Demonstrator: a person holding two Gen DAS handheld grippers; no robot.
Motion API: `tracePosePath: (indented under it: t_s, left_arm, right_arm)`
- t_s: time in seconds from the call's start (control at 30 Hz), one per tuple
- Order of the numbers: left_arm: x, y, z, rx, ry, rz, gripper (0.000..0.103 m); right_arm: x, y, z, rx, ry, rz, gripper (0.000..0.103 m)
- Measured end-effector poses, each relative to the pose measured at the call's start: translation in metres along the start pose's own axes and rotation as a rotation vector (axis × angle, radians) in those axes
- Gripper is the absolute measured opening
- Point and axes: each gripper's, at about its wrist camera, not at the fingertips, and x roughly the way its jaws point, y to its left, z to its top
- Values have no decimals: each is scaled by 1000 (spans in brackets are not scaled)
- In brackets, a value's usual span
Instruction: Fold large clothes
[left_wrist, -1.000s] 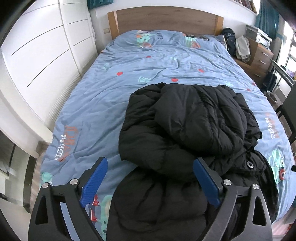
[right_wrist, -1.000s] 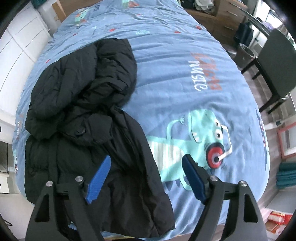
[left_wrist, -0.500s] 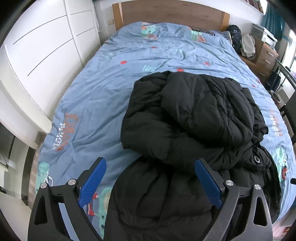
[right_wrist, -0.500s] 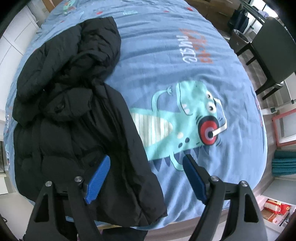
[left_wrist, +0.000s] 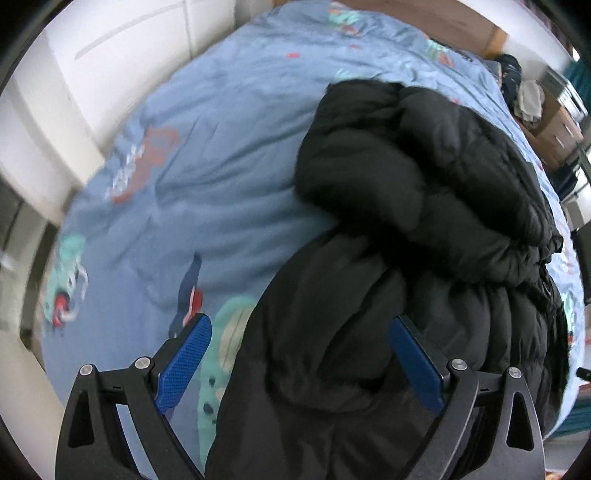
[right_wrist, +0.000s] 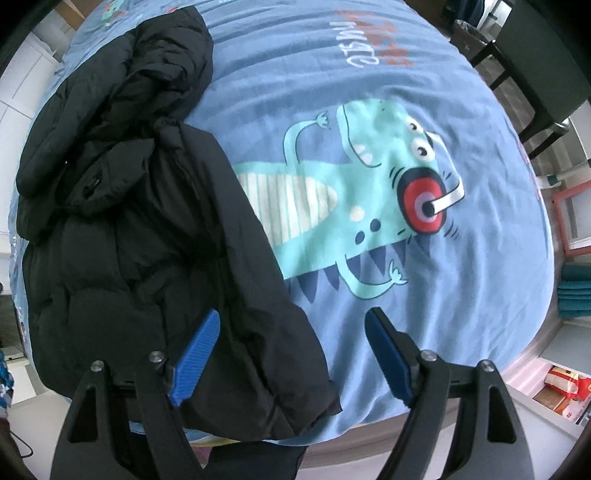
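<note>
Along the left edge of the left wrist view, a white wardrobe (left_wrist: 110, 55) is standing beside a bed (left_wrist: 207, 177) that is wearing a blue cover printed with cartoon dinosaurs and lettering. A black puffer jacket (left_wrist: 424, 206) is lying crumpled on that cover, filling the right half of this view, with its upper part bunched over its lower part. The left tool (left_wrist: 299, 354) is hanging over the near end of the jacket with its blue pads spread wide and gripping nothing; the left pad is sitting over bare cover and the right pad over black fabric, and whether either is touching cannot be told. At the far right, a wooden headboard (left_wrist: 443, 22) and a chest of drawers (left_wrist: 557, 129) with clothes piled on it are showing, blurred. In the right wrist view, looking down, the same jacket (right_wrist: 122, 221) is occupying the left side of the bed (right_wrist: 480, 295), its lower corner reaching the near edge of the mattress. The right tool (right_wrist: 291, 350) is also standing wide open and empty, its left pad over the jacket's hem and its right pad over blue cover. Right of the jacket, a large teal dinosaur print (right_wrist: 369, 206) wearing red headphones is lying fully uncovered. At the far right, a dark chair (right_wrist: 535, 70) is standing on the floor beside the bed.
</note>
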Motion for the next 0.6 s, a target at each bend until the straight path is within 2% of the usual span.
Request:
tracePosePath:
  t_s: [0.1, 0.27, 0.4, 0.6]
  left_arm:
    - [11, 30, -13, -61, 40, -40, 96]
    - [31, 72, -34, -104, 106, -90, 96]
    - [54, 100, -53, -170, 187, -208, 96]
    - [85, 106, -80, -200, 302, -374, 96]
  right_arm:
    - [8, 1, -4, -6, 20, 15, 81]
    - [26, 8, -11, -37, 76, 29, 81]
    - [44, 16, -16, -58, 122, 18, 81]
    - [70, 28, -22, -102, 188, -7, 81]
